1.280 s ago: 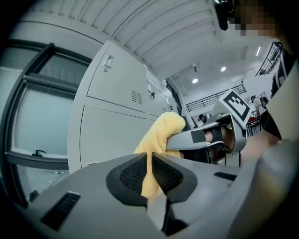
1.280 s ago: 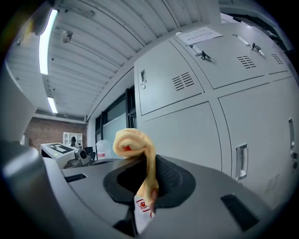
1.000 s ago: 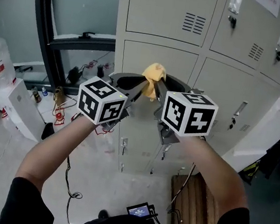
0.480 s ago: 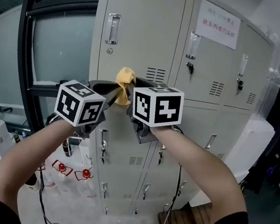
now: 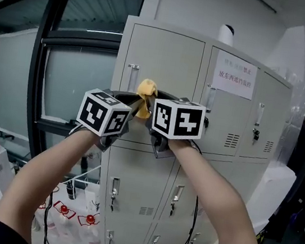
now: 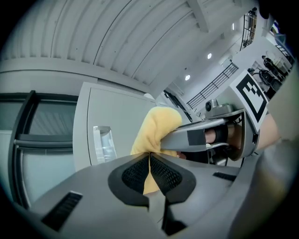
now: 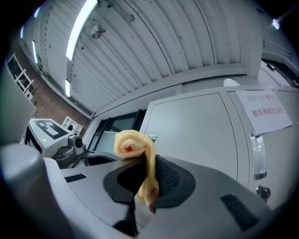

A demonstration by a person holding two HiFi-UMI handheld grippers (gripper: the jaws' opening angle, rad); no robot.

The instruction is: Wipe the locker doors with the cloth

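Yellow soft cloth (image 5: 146, 87) looks limp and light to us. Our left tongs (image 6: 149, 158) and right tongs (image 7: 148, 183) both pinch its bunched folds.

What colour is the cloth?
Yellow; the cloth shows best in the right gripper view.

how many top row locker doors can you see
3: the left door behind the yellow cloth, the middle door carrying the paper notice, the right door at the far end.

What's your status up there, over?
Left gripper and right gripper both shut on the yellow cloth. Cloth bunched, held up before the top-left locker door; contact not confirmed. Door handle close beside it; nothing else in the way.
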